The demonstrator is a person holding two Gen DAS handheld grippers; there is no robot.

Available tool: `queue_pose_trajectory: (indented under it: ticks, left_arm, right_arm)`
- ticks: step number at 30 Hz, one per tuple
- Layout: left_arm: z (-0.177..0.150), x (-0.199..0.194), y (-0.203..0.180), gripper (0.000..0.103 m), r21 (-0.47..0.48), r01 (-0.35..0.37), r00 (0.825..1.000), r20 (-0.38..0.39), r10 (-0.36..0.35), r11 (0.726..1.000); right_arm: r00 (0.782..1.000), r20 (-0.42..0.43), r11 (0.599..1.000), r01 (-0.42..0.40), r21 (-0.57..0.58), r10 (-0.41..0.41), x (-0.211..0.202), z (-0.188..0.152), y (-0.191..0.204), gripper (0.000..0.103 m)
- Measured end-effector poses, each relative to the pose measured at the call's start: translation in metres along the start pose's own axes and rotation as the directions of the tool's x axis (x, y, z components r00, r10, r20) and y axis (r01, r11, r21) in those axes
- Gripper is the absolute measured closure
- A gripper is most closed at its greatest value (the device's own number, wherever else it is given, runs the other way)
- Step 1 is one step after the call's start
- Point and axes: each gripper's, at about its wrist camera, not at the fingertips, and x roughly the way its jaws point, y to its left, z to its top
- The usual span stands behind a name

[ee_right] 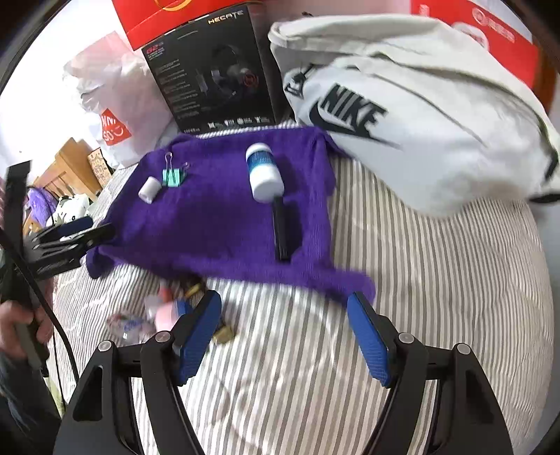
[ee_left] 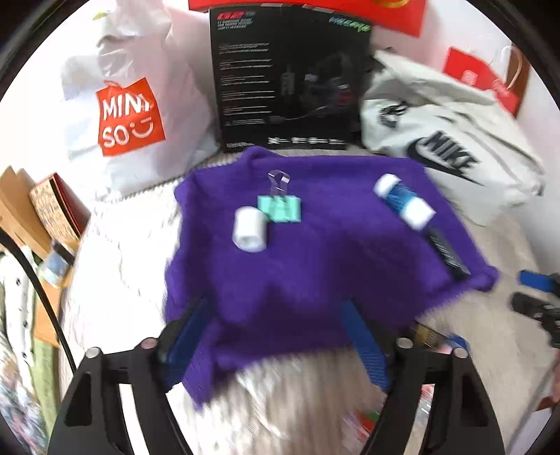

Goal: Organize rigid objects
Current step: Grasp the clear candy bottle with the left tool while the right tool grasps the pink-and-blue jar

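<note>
Four items (ee_right: 265, 173) on purple cloth (ee_right: 217, 224) (bags (ee_right: 420, 115) behind).

1. A home bedroom: a bed with a grey-and-white striped sheet (ee_right: 437, 280) fills the view.
2. A grey Nike hoodie (ee_right: 402, 115) lies crumpled on it.
3. A Miniso shopping bag (ee_left: 129, 115), a headset box (ee_left: 287, 84) and red cartons (ee_right: 490, 31) are heaped at the back.
4. Wooden furniture (ee_right: 66, 164) stands beside the bed.

Miniso bag (ee_left: 129, 115) | black headset box (ee_left: 287, 84) | Nike sweatshirt (ee_right: 402, 115) | striped bedsheet (ee_right: 437, 280)
</note>
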Motion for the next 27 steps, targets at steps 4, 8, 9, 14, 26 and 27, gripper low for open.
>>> queue_pose_trajectory:
  ticks: [4,8,9,14,26,27]
  left_arm:
    - [-0.031,-0.021,-0.019,0.019,-0.045,0.051,0.999,0.003,-0.051,0.998]
    - [-0.058,-0.026,-0.040,0.006,-0.057,0.012,1.000,-0.005,-0.012,0.998]
    - [-0.063,-0.027,-0.046,0.006,-0.051,0.017,1.000,-0.003,-0.017,0.999]
    - [-0.078,-0.026,-0.070,0.006,-0.020,0.021,0.999,-0.029,-0.021,1.000]
    - [-0.092,0.010,-0.084,0.007,-0.011,-0.064,0.995,-0.072,0.063,0.998]
    - [-0.093,0.009,-0.083,0.009,-0.015,-0.061,0.996,-0.069,0.060,0.998]
  right_arm:
    - [0.999,-0.019,0.999,-0.025,0.025,0.025,-0.005,-0.026,-0.002,0.029]
    - [0.999,-0.033,0.999,-0.037,0.021,0.037,-0.012,-0.050,0.000,0.029]
    - [0.999,-0.035,0.999,-0.040,0.021,0.041,-0.013,-0.054,0.000,0.029]
    - [0.998,-0.048,0.998,-0.046,0.033,0.048,-0.019,-0.077,-0.005,0.029]
    - [0.996,-0.077,0.997,-0.028,0.079,0.034,-0.019,-0.103,-0.024,0.029]
    - [0.996,-0.079,0.996,-0.027,0.081,0.033,-0.018,-0.103,-0.024,0.029]
